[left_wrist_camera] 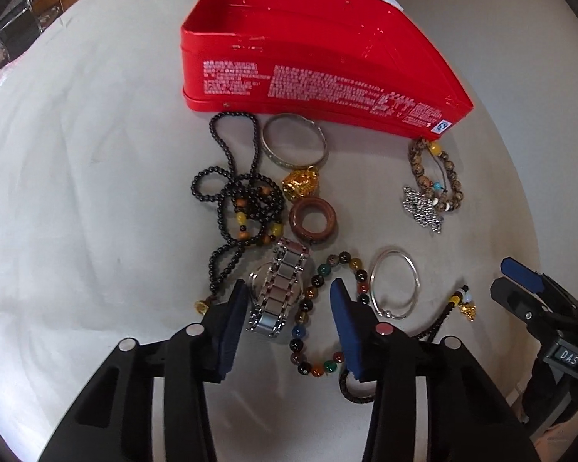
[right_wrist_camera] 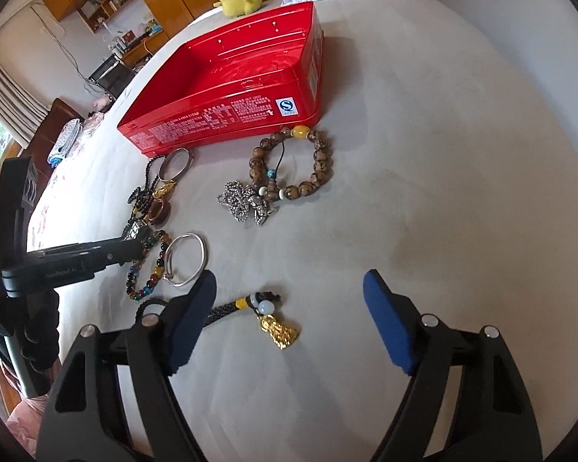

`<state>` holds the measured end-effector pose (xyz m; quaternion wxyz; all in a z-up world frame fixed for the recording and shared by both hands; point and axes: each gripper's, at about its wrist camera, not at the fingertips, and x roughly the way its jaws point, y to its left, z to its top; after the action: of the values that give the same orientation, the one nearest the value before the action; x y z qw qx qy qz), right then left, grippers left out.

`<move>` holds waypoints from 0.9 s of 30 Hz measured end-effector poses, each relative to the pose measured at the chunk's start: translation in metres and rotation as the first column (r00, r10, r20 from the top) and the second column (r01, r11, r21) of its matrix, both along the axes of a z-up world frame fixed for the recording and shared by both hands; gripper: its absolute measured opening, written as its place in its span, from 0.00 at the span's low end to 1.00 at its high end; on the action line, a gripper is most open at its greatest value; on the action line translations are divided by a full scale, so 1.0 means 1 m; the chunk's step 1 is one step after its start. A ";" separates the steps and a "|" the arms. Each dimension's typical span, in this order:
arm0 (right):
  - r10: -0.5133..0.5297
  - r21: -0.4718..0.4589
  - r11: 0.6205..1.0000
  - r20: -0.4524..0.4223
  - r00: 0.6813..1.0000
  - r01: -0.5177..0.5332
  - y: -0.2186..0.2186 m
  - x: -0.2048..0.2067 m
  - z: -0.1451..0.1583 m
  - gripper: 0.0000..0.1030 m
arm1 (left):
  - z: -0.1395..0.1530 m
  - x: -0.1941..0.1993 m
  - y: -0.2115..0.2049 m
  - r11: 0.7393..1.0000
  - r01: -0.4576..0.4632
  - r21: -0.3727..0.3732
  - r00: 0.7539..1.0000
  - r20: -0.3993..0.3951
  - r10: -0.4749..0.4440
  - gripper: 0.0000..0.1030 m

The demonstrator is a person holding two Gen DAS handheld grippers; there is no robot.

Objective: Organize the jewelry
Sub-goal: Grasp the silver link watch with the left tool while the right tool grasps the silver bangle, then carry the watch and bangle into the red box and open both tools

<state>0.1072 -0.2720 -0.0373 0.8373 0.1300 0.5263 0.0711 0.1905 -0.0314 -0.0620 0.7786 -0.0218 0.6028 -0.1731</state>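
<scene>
Red tin [left_wrist_camera: 312,73] is empty, nothing sorted yet. All jewelry lies on the white cloth [left_wrist_camera: 96,192] just in front of it: black bead necklace [left_wrist_camera: 235,192], bangle [left_wrist_camera: 294,142], gold charm [left_wrist_camera: 302,184], wood ring [left_wrist_camera: 313,219], watch [left_wrist_camera: 279,292], colored bead bracelet [left_wrist_camera: 316,308], silver hoop [left_wrist_camera: 395,283], brown bead bracelet [right_wrist_camera: 293,165], chain [right_wrist_camera: 246,202], cord with gold pendant [right_wrist_camera: 277,329].

Left gripper [left_wrist_camera: 289,300] is partly closed, straddling the watch, pads not on it. Right gripper [right_wrist_camera: 289,304] is wide over the cord pendant, holding nothing. First picks look imminent; whole pile left.
</scene>
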 end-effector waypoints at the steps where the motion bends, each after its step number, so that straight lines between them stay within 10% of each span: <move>1: 0.002 0.001 1.000 -0.002 1.000 -0.002 0.000 0.001 0.000 0.73 | 0.000 0.001 0.000 1.000 0.000 0.002 1.000 0.003 0.000 0.38; 8: 0.023 -0.001 1.000 -0.003 1.000 -0.023 0.009 0.009 0.002 0.71 | -0.002 0.007 0.009 1.000 -0.009 -0.024 1.000 0.004 0.010 0.21; 27: 0.152 -0.007 0.988 -0.071 0.986 -0.153 0.065 0.035 -0.008 0.66 | 0.032 -0.018 0.058 0.990 -0.063 -0.129 0.995 0.075 0.073 0.20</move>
<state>0.1421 -0.2067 -0.0451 0.8112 0.0864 0.5642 0.1271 0.1723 0.0264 -0.0301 0.8044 -0.0847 0.5581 -0.1851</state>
